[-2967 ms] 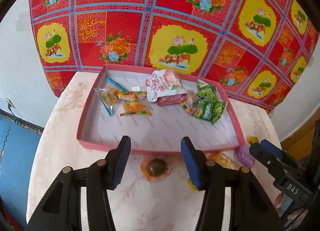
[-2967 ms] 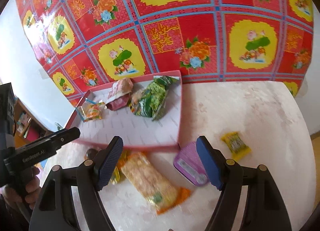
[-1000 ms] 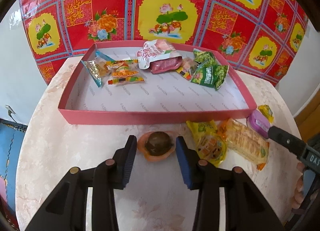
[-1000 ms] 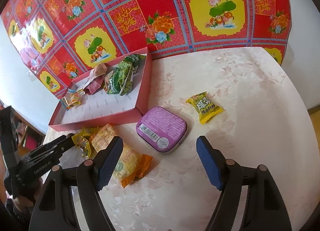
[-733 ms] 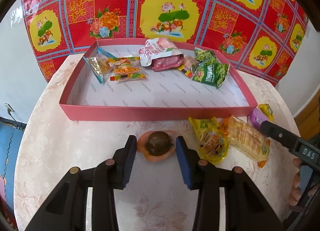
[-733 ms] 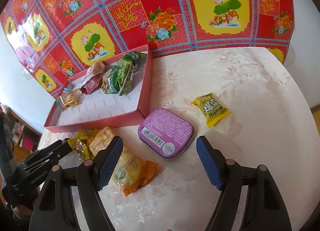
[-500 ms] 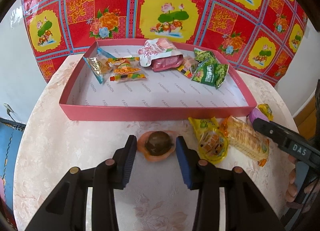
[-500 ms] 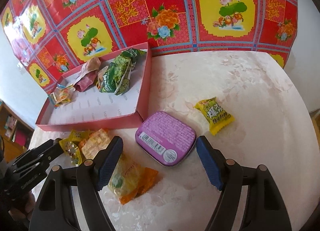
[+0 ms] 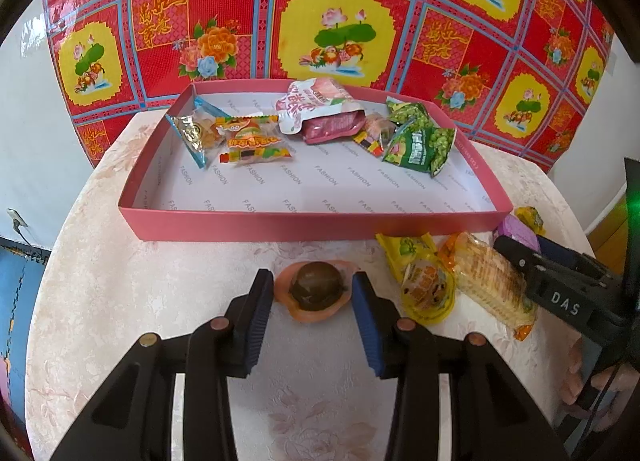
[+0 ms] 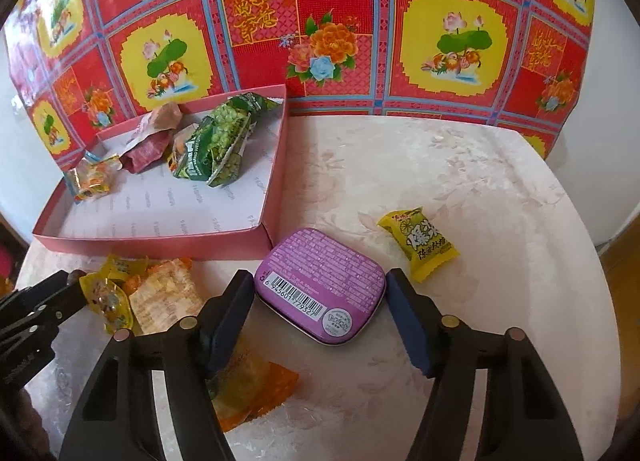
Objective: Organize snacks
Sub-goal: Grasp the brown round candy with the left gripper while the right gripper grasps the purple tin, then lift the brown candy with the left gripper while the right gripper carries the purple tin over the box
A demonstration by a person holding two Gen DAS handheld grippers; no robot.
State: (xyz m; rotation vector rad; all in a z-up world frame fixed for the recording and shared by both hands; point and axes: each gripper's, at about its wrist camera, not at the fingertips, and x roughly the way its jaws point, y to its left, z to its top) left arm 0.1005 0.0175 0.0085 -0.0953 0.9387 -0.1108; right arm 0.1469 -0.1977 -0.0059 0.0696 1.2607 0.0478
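A brown round snack in an orange wrapper [image 9: 316, 293] lies on the pale table just in front of the pink tray [image 9: 312, 225]. My left gripper [image 9: 314, 299] is shut on it, both blue pads against the wrapper's edges. In the right wrist view a purple tin [image 10: 320, 285], barcode up, rests by the tray's near corner [image 10: 264, 237]. My right gripper [image 10: 320, 301] straddles the tin and its jaws are closing. The pads sit right beside the tin's two sides, and I see no press on it. The tray holds several packets, among them green pea bags [image 9: 420, 141].
A yellow jelly cup [image 9: 428, 285] and an orange cracker packet [image 9: 492, 281] lie between the two grippers. A yellow candy [image 10: 420, 245] sits right of the tin. Behind the table hangs a red flowered cloth [image 10: 320, 21]. The table edge curves away at the right [image 10: 592, 261].
The right gripper sank over the purple tin and its jaws narrowed around it. The left gripper, wide open three seconds ago, now grips the orange-wrapped snack and has stayed put over the last second.
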